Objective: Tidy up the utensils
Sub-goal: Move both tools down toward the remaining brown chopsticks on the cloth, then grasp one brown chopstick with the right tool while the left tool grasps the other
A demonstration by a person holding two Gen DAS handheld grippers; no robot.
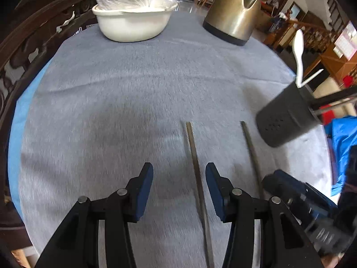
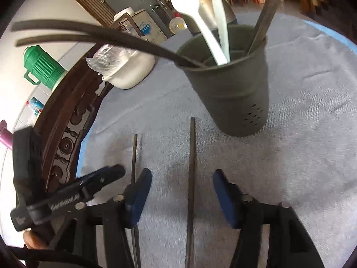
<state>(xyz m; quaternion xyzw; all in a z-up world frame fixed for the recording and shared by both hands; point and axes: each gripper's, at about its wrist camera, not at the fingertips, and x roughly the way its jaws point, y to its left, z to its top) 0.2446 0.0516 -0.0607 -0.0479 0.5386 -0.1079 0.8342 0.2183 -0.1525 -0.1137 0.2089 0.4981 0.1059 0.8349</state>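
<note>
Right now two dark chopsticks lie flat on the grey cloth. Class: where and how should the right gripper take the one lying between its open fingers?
Probably grip the chopstick along its middle shaft, coming from straight above with the right gripper fingers either side. It is thin, straight and flat on the cloth, so only its long sides offer purchase. The holder stands beyond its far tip, leaving the middle clear.

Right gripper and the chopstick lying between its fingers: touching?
Apart. The right wrist view shows the chopstick flat on the cloth, with grey cloth visible either side between it and the right gripper's blue pads.
</note>
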